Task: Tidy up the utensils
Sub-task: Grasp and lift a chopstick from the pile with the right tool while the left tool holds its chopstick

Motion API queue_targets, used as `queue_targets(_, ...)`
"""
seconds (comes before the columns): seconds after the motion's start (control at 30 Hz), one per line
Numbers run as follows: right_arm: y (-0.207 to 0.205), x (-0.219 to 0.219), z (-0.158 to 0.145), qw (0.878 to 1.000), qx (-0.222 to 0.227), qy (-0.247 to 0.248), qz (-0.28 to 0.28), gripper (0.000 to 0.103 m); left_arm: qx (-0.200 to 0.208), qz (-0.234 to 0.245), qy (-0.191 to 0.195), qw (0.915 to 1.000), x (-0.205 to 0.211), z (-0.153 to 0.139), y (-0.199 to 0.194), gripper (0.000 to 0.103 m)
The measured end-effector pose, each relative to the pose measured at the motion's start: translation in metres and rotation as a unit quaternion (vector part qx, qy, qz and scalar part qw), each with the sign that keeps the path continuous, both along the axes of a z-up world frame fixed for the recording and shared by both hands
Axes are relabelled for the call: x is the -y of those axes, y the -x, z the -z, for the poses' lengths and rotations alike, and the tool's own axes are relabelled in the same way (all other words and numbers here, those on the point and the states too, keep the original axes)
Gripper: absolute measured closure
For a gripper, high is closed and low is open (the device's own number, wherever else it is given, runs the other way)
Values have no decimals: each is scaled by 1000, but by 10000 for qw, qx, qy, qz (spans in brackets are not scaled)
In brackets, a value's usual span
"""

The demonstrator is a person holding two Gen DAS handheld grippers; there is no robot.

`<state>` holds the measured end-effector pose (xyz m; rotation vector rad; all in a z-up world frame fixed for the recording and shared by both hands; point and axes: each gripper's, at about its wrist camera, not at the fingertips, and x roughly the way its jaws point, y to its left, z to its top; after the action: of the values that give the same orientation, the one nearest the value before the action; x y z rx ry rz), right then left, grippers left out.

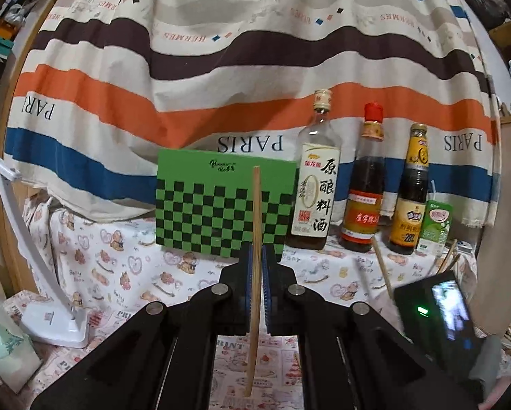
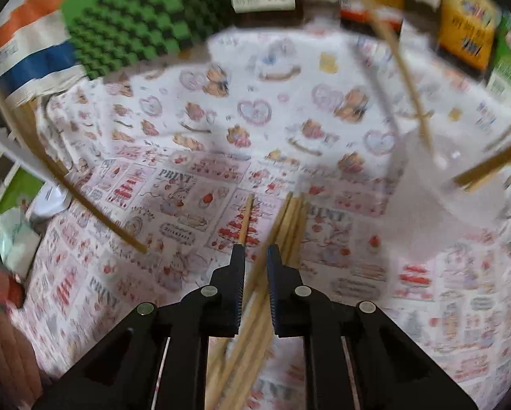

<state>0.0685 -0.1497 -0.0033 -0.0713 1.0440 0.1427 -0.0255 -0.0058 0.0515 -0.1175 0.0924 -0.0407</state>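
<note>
My left gripper (image 1: pixel 258 249) is shut on a single wooden chopstick (image 1: pixel 255 205), which stands upright in front of the green board. In the right wrist view, which is blurred, my right gripper (image 2: pixel 256 251) points down at the table. A bundle of chopsticks (image 2: pixel 291 225) runs through its narrow jaws and fills the gap from pad to pad. One more chopstick (image 2: pixel 246 217) sticks out past the left fingertip. At the right, a clear glass (image 2: pixel 453 157) holds more chopsticks. The long chopstick (image 2: pixel 84 198) at the left is the one in my left gripper.
A green checkered board (image 1: pixel 221 205) leans on the striped cloth at the back. Beside it stand three sauce bottles (image 1: pixel 318 177) and a green carton (image 1: pixel 436 229). A white lamp base (image 1: pixel 57 321) and a tissue pack (image 1: pixel 2 341) sit at the left. The right gripper's camera body (image 1: pixel 440 317) shows at the right.
</note>
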Motion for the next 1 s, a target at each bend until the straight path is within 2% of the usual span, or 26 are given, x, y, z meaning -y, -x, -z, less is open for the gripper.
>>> queue_targets(0.07, -14, 1, 6, 9998, -50, 0, 195, 94, -87, -36, 138, 9999, -5, 2, -4, 99)
queue_targets(0.2, -29, 0, 13, 9989, 80, 329, 317, 95, -187, -115, 309, 9993, -15, 5, -11, 99)
queue_targets(0.33, -41, 10, 22, 9986, -130, 137, 493, 98, -181, -66, 339, 9992, -20, 3, -12, 99)
queue_targets(0.67, -55, 12, 38, 9965, -407, 126, 715, 99, -189, -221, 507, 9983, -28, 2, -12, 99)
queue_targets(0.77, -57, 10, 40, 9958, -380, 288, 784, 99, -197, -224, 493, 9983, -28, 3, -12, 99)
queue_targets(1.0, -65, 10, 41, 9932, -542, 325, 975, 99, -173, -208, 229, 9994, -19, 3, -11, 99)
